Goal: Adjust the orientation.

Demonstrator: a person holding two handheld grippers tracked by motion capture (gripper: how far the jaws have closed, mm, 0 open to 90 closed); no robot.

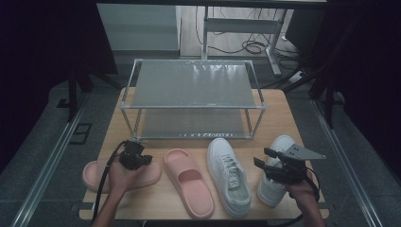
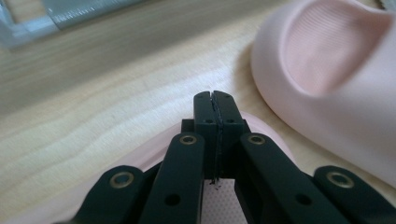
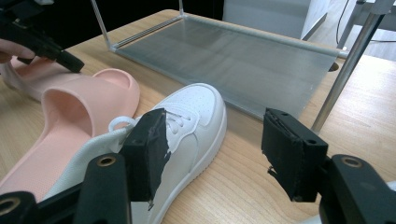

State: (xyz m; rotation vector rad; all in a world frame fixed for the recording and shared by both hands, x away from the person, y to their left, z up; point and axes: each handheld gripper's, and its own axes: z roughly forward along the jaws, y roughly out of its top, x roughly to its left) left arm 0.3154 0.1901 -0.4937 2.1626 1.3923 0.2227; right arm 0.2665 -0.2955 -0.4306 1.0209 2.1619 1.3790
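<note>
We have our left gripper [image 1: 134, 155] low over the left pink slide [image 1: 97, 176], which lies crosswise at the table's [image 1: 189, 210] left front — long axis left to right, toe under the jaws. Those jaws are clenched together with nothing between them; whether they touch the strap is hard to tell. Our right gripper [image 3: 212, 149] hangs released over the white sneaker [image 3: 187, 116] — jaws wide apart, gripping nothing.
</note>
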